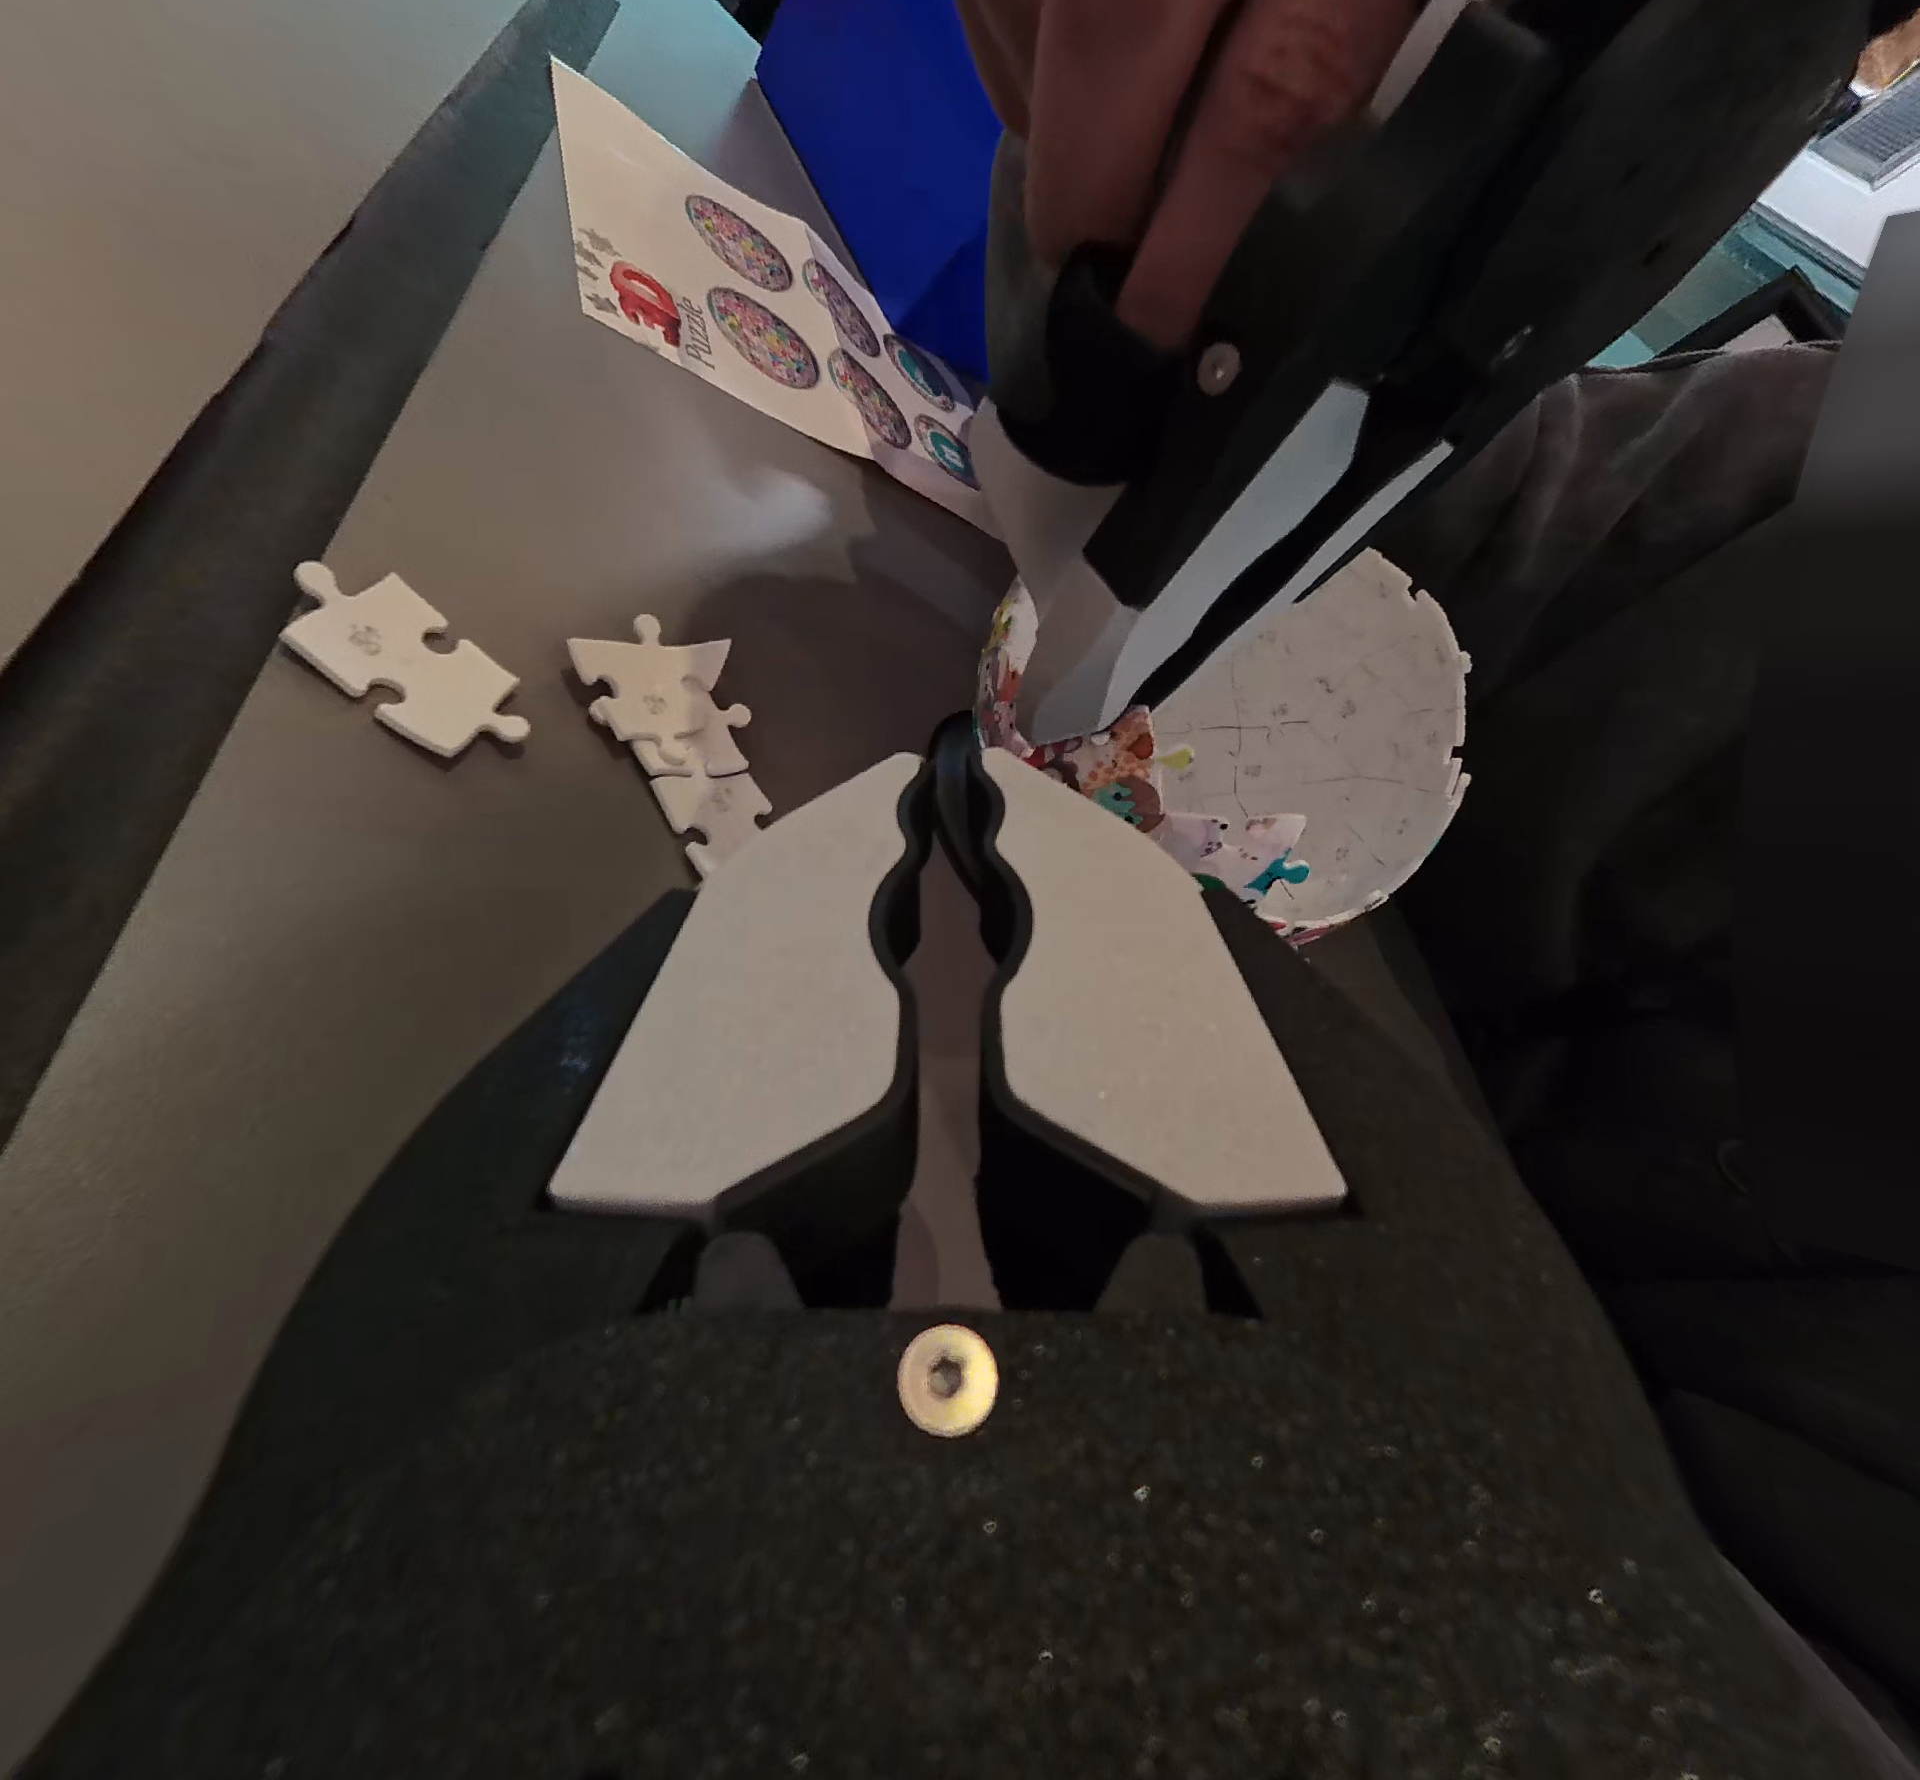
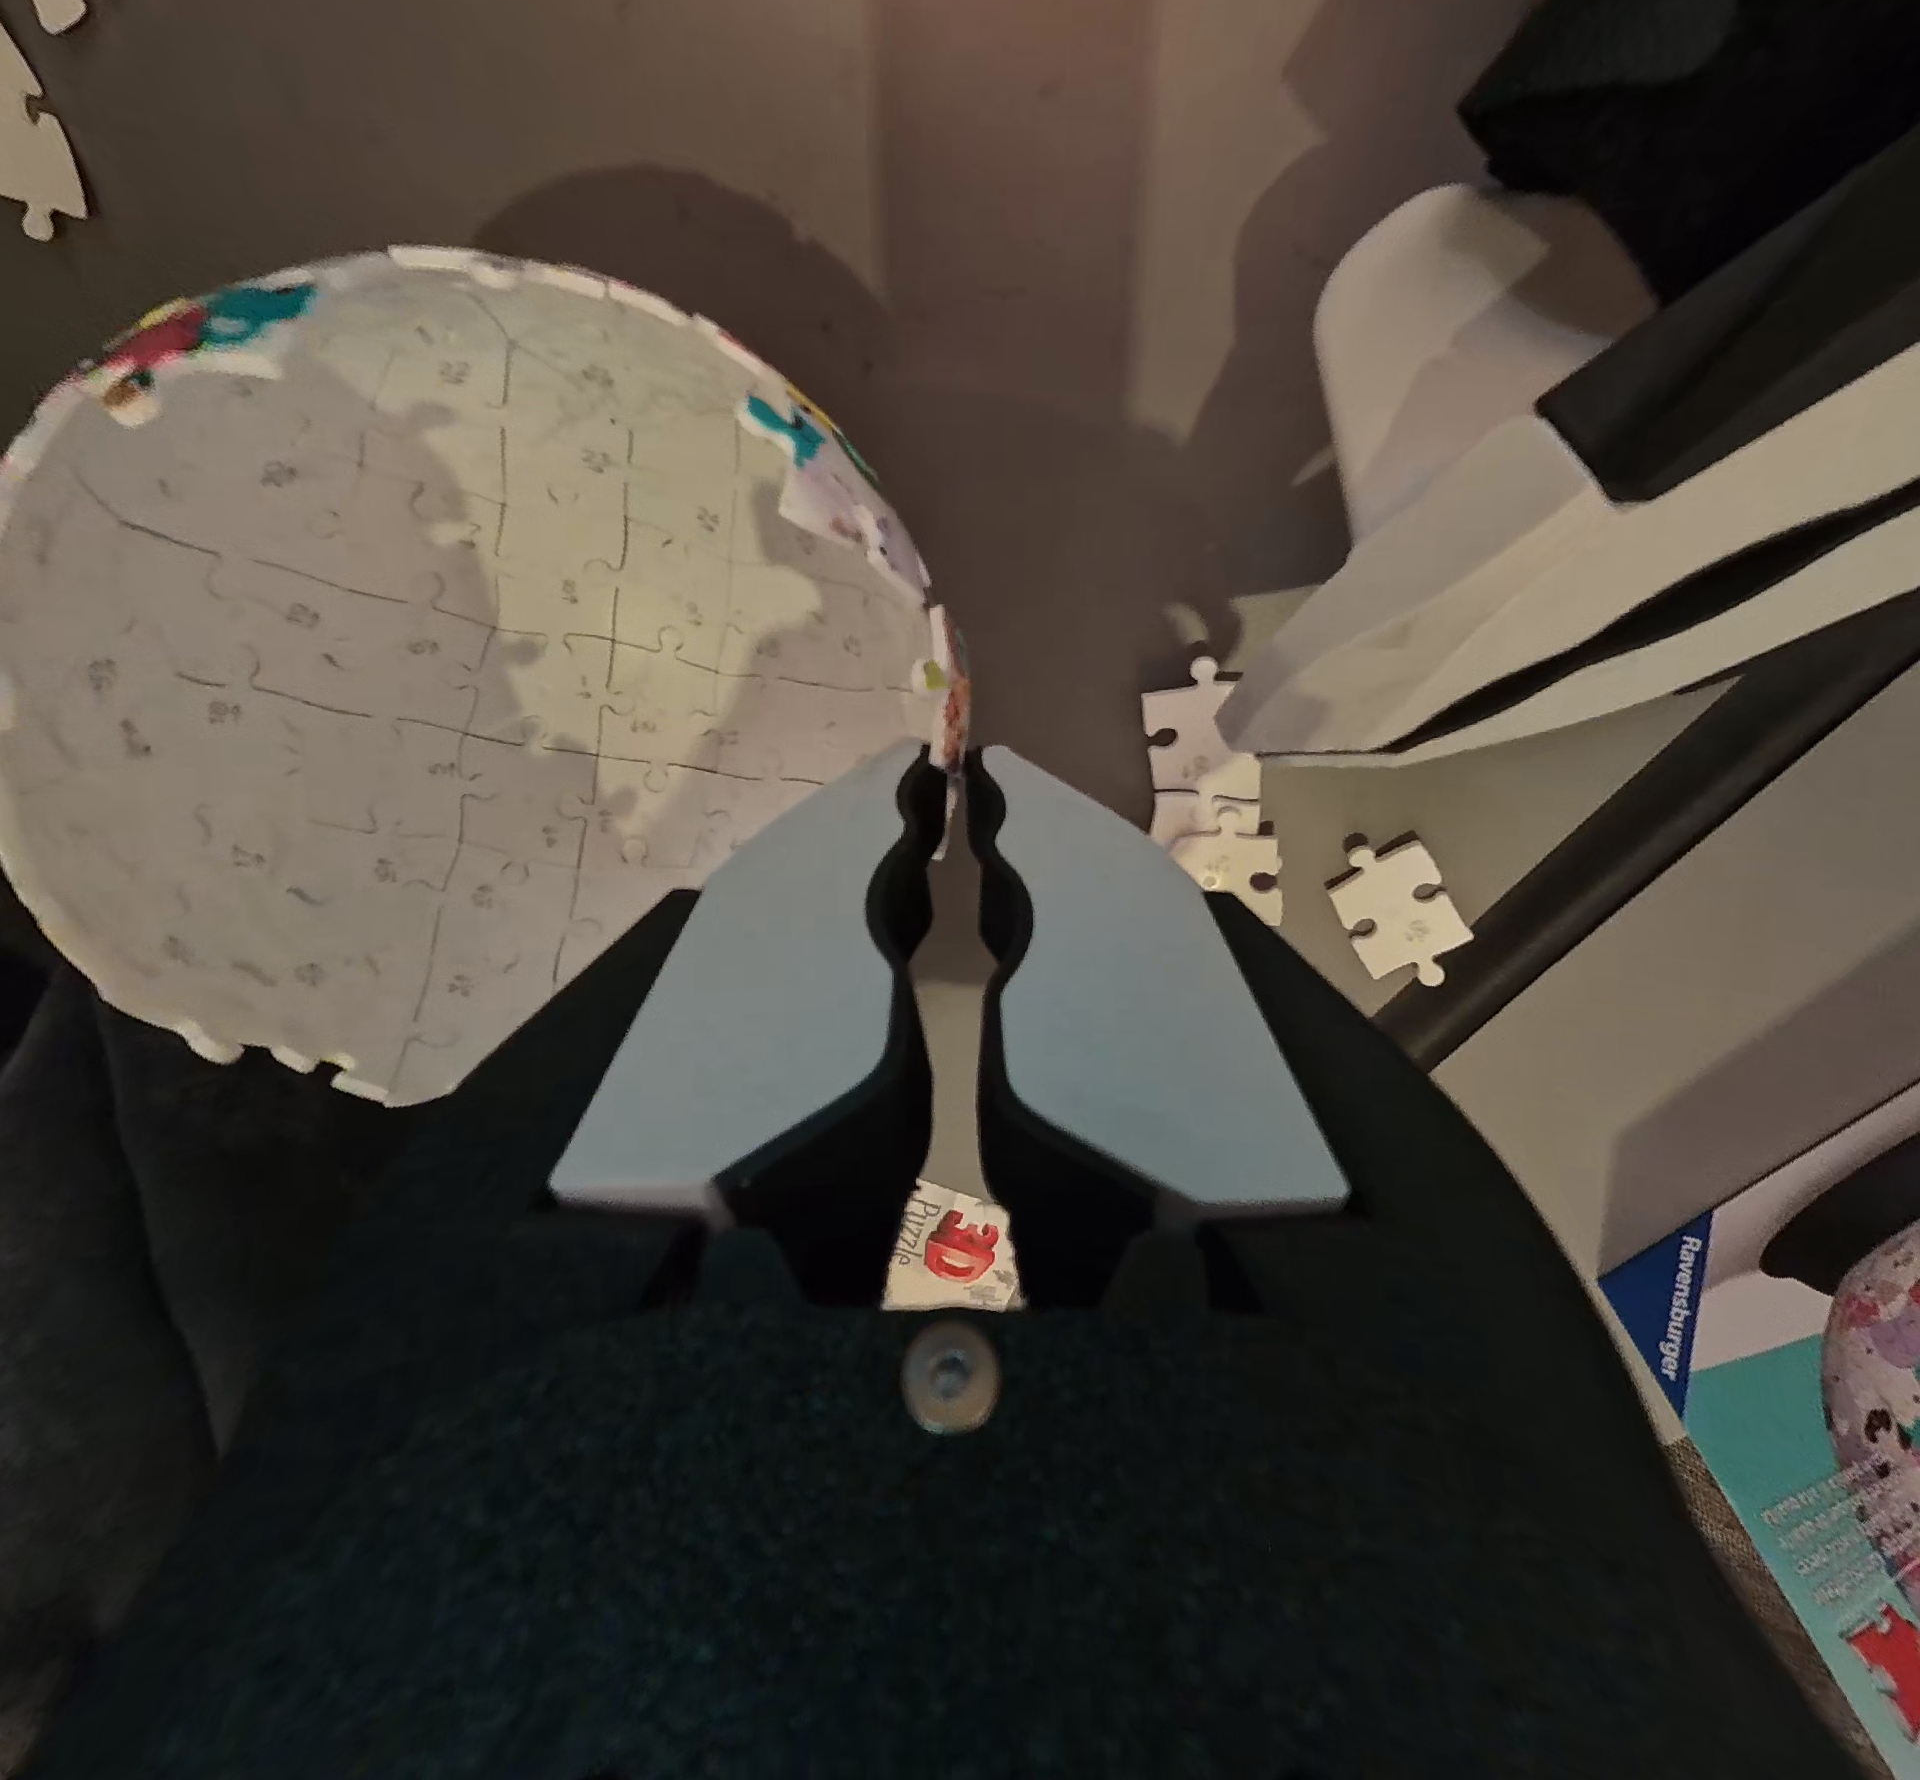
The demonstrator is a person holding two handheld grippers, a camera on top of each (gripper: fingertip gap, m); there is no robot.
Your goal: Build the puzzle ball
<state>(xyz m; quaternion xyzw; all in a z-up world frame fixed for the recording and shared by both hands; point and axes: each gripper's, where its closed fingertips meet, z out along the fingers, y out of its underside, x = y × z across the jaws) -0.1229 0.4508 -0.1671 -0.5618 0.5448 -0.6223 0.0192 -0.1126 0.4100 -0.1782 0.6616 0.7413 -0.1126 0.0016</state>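
Gripping puzzle ball [image 2: 436, 650] rim: right tool [image 2: 951, 774]

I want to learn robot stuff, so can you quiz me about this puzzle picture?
1. True or false: the half-built white plastic puzzle ball is closed all round.
2. The right gripper pinches: A the ball's rim, B a spoon, C a cup.
3. Fill in: the loose white flat puzzle pieces lie on the grey ___.
Key: 1 false; 2 A; 3 table.
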